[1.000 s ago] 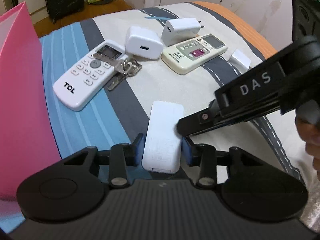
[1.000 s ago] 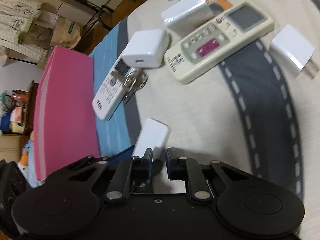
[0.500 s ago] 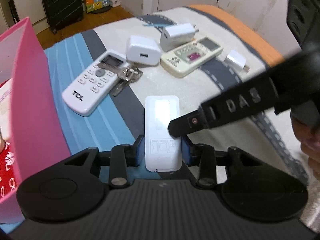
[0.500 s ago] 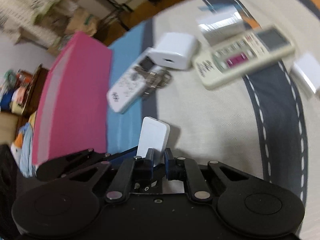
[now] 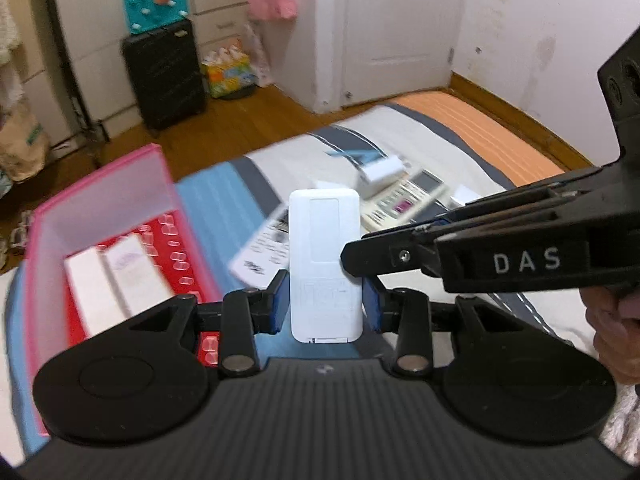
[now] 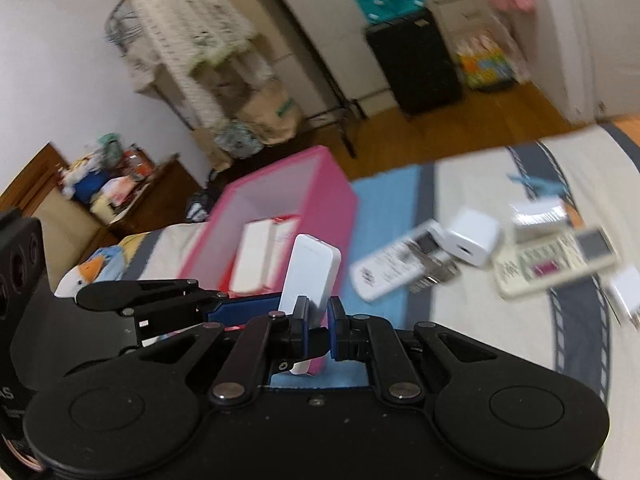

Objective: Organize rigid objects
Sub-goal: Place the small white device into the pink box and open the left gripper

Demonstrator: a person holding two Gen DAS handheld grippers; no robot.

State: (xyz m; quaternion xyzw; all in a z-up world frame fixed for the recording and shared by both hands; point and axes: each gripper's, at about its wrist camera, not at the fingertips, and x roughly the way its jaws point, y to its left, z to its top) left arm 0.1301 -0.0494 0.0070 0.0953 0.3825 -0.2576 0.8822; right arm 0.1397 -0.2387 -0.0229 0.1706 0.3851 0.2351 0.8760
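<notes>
Evidently both the left gripper [image 5: 325, 305] and right gripper [image 6: 318, 322] clamp the white remote [image 5: 324, 256] across width and thickness, steadying it aloft just beside the pink box [image 5: 100, 200] for stowing.

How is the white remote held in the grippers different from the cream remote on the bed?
The held white remote is off the bed, clamped between both grippers; the cream remote lies flat on the bedspread. The held white remote shows a plain face, the cream remote a screen and pink panel. Both are slim rectangles.

A home bedroom: striped bedspread [image 5: 472, 148], black suitcase [image 5: 166, 76], white door [image 5: 400, 24], wooden floor [image 5: 240, 120].
</notes>
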